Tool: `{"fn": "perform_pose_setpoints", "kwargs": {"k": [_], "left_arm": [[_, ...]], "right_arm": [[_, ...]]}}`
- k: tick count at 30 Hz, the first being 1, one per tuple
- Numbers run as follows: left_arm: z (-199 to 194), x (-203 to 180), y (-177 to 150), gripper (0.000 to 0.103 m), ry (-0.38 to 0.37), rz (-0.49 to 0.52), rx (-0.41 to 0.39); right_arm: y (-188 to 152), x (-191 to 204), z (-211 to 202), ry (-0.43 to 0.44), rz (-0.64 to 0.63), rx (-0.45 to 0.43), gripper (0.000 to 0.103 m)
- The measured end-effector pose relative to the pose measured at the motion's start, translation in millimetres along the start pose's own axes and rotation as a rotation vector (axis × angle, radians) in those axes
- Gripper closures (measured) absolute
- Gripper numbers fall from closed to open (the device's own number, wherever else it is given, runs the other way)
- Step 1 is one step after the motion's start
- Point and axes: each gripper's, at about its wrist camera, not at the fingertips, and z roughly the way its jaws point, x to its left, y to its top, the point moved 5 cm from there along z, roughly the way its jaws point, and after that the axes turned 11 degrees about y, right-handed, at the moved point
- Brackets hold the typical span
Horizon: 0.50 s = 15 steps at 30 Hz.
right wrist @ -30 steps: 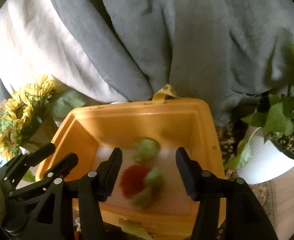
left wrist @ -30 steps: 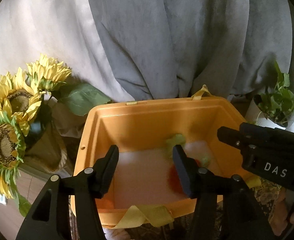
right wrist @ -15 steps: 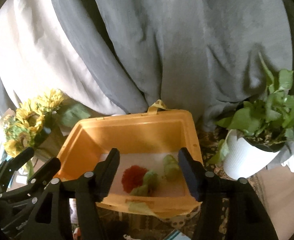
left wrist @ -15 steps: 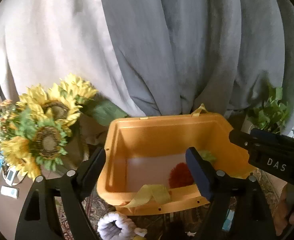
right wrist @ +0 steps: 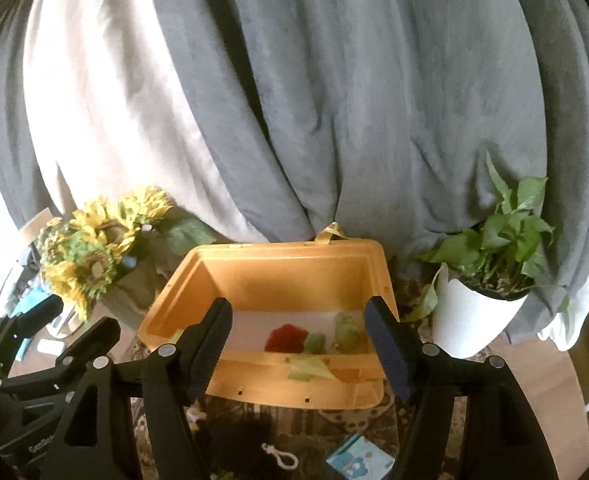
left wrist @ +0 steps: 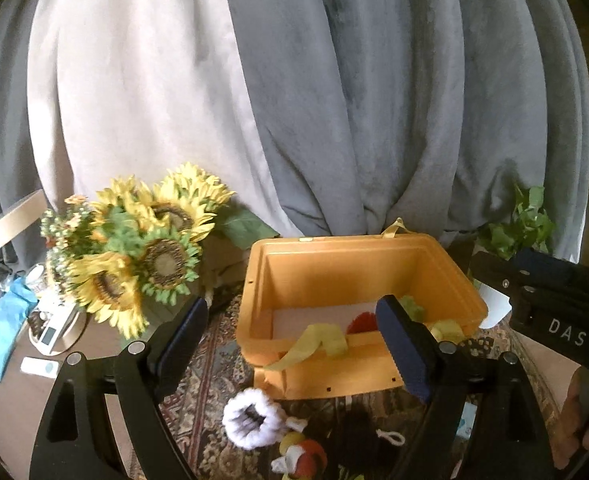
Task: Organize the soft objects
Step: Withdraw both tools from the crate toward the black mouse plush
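Your left gripper (left wrist: 290,332) and right gripper (right wrist: 298,336): both spread wide, holding nothing. Orange bin (right wrist: 294,276) beyond your fingertips, red pompom (right wrist: 285,337) inside; white scrunchie (left wrist: 250,420) below left fingers.

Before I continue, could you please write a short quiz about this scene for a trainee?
1. True or false: the red pompom lies inside the orange bin.
2. Which stands to the right of the bin in the right wrist view? A) the sunflowers B) the potted plant C) the white fluffy scrunchie
3. Fill in: both the left hand-held gripper and the right hand-held gripper are ____, holding nothing.

Key: 1 true; 2 B; 3 open.
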Motion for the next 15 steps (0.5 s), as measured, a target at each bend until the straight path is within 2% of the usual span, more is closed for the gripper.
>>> {"fn": "perform_pose_setpoints", "kwargs": {"k": [8,15], "left_arm": [[-33,11,-15,0.016,0.01,0.029,-0.025],[-54,18,-39,0.016,-0.027,0.034,-0.027]], "right_arm": [[-22,14,-28,0.006,0.005,-0.003,0.033],[-46,26,-50,-0.015,0.029,-0.027,0.033]]}}
